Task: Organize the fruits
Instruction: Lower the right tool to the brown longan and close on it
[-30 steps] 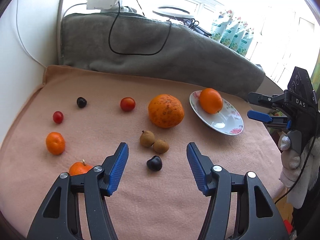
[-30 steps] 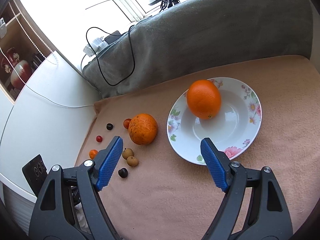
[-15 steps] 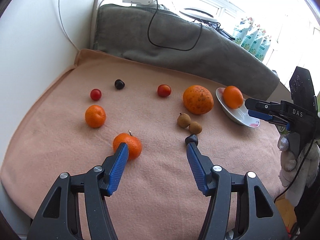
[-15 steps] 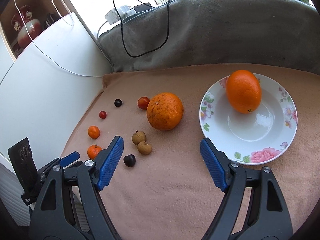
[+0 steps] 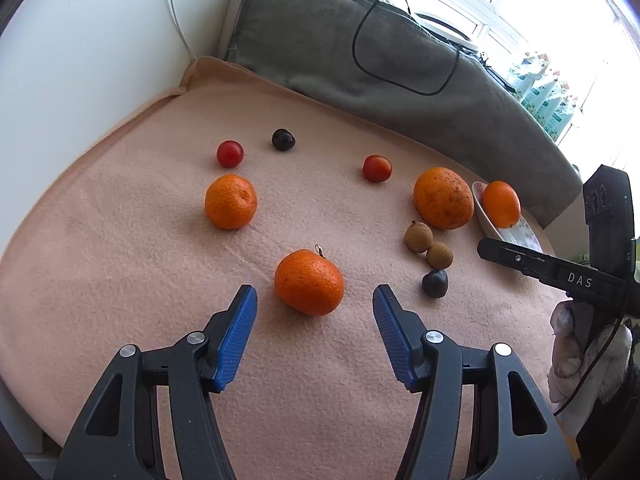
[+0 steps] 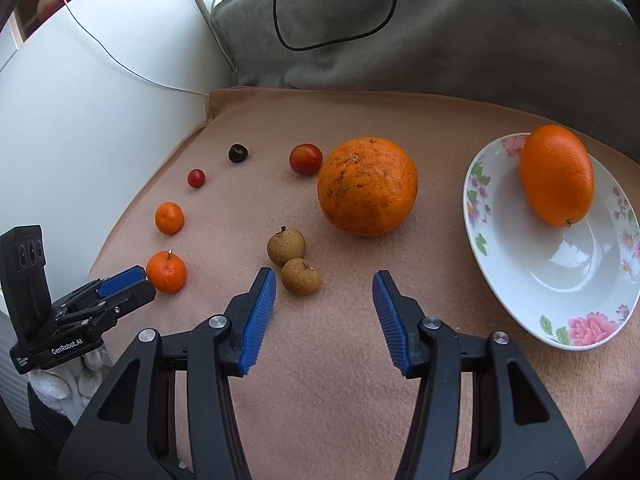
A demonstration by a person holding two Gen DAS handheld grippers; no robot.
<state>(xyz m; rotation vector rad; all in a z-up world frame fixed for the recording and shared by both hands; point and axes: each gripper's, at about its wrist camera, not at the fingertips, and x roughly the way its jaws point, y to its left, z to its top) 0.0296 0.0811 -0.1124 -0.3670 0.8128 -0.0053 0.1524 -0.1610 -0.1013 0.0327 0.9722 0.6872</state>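
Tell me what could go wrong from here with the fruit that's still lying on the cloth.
1. The stemmed orange mandarin lies just ahead of the open left gripper; an off-centre close could roll it across the soft peach cloth.
2. The right gripper, whose fingers have just been closing on nothing, sits beside two touching brown longans; grabbing one may knock the other.
3. The white floral plate sits near the cloth's edge.

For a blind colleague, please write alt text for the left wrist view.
The open left gripper points at a small tangerine on a pink blanket, not touching it. Other fruit lies beyond, with an orange on a plate.
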